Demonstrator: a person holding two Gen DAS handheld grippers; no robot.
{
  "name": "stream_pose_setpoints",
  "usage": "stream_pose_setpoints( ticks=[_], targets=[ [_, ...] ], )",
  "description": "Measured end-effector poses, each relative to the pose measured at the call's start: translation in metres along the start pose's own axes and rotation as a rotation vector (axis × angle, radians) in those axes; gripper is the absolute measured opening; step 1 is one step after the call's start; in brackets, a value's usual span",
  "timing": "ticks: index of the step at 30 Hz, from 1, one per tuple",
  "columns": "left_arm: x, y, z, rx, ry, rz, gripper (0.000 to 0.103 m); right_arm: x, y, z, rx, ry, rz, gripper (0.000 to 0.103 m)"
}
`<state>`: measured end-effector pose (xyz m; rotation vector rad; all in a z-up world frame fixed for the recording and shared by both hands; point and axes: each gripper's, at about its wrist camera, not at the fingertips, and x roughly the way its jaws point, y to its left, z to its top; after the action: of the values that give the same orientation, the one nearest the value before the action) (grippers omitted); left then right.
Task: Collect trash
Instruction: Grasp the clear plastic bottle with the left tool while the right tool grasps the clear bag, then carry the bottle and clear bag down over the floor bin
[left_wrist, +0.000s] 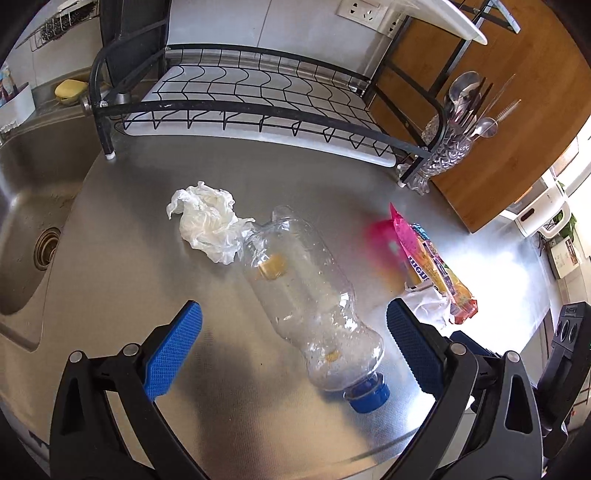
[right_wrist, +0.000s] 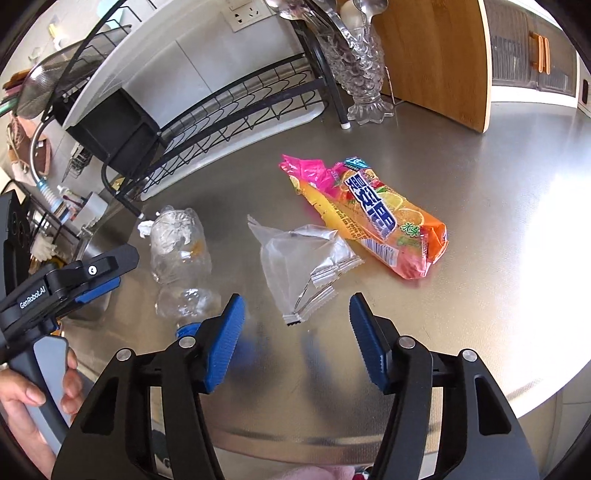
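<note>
The left gripper (left_wrist: 293, 325) hangs with its jaws wide apart and empty; the crushed clear bottle (left_wrist: 306, 295) lies on the steel counter (left_wrist: 129, 240) between and ahead of its fingers, blue cap (left_wrist: 367, 397) nearest, a crumpled tissue (left_wrist: 207, 221) touching its far end; the right gripper (right_wrist: 295, 317) is equally wide and empty, the clear wrapper (right_wrist: 299, 258) just ahead of its tips and the orange snack bag (right_wrist: 373, 218) beyond that. The step looks like the first pickups, nothing collected yet; for the bottle, straddle the ribbed waist rather than the cap, lower until both pads flank it, then close slowly, since thin plastic will buckle and may squirt sideways; pinch the wrapper at its crimped edge.
</note>
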<state>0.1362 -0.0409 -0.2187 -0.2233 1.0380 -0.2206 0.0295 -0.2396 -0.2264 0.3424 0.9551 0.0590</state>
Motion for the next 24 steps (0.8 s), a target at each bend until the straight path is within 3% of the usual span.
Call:
stream_pose_setpoints(
  ticks=[10, 13, 14, 18, 24],
  targets=[
    [0.044, -0.005, 0.007, 0.035, 0.085, 0.094, 0.095, 0.031, -0.006, 0.011, 0.02, 0.029, -0.007, 0.06],
    [0.049, -0.006, 0.001, 0.059, 0.105, 0.084, 0.09, 0.034, -0.002, 0.011, -0.016, 0.023, -0.023, 0.046],
    [0.05, -0.006, -0.001, 0.067, 0.11, 0.084, 0.085, 0.037, 0.0, 0.012, -0.031, 0.026, -0.023, 0.043],
    [0.047, -0.004, -0.01, 0.11, 0.1, 0.123, 0.06, 0.039, 0.01, 0.009, -0.099, 0.02, -0.038, 0.014],
    [0.031, 0.013, -0.026, 0.091, 0.096, 0.111, 0.059, 0.031, 0.021, 0.001, -0.144, 0.018, -0.011, 0.011]
  ],
)
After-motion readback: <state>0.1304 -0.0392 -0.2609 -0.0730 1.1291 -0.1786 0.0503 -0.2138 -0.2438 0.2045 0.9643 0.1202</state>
